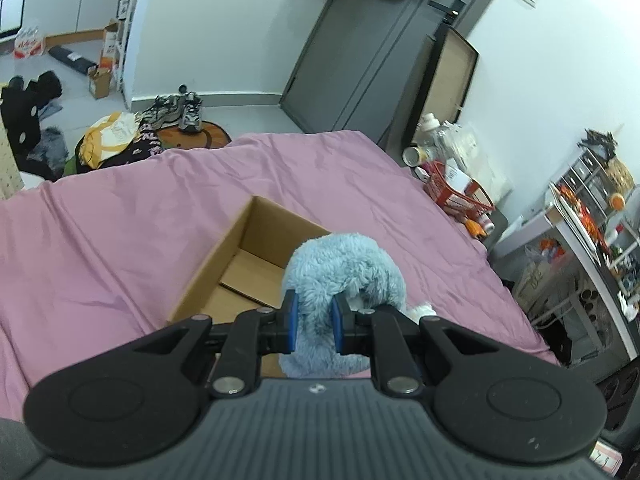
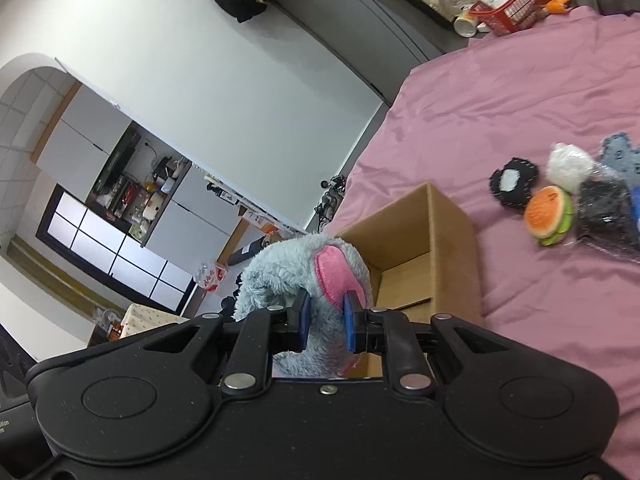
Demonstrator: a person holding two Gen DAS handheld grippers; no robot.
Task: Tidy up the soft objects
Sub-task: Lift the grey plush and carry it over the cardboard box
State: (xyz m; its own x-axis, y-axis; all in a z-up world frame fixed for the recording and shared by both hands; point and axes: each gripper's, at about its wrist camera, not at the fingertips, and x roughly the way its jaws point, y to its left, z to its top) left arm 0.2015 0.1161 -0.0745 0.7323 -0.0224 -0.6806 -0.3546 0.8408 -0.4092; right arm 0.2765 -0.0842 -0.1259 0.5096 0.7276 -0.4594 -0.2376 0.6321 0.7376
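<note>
A fluffy blue plush toy (image 1: pixel 344 268) with a pink ear (image 2: pixel 336 276) is held by both grippers above an open cardboard box (image 1: pixel 256 256) on the pink bed. My left gripper (image 1: pixel 314 320) is shut on the plush's blue fur. My right gripper (image 2: pixel 326 318) is shut on the plush just below its pink ear. The box (image 2: pixel 428 248) looks empty inside. More soft toys lie on the bed right of the box: a black round one (image 2: pixel 512 186), a burger plush (image 2: pixel 550 216), a white fluffy one (image 2: pixel 570 166) and a dark bagged one (image 2: pixel 604 216).
The pink bedsheet (image 1: pixel 120 240) covers the bed. A red basket (image 1: pixel 456 194) and bottles sit beside the bed's far corner. Shoes (image 1: pixel 180 112) and clothes lie on the floor beyond. A cluttered shelf (image 1: pixel 592 216) stands at the right.
</note>
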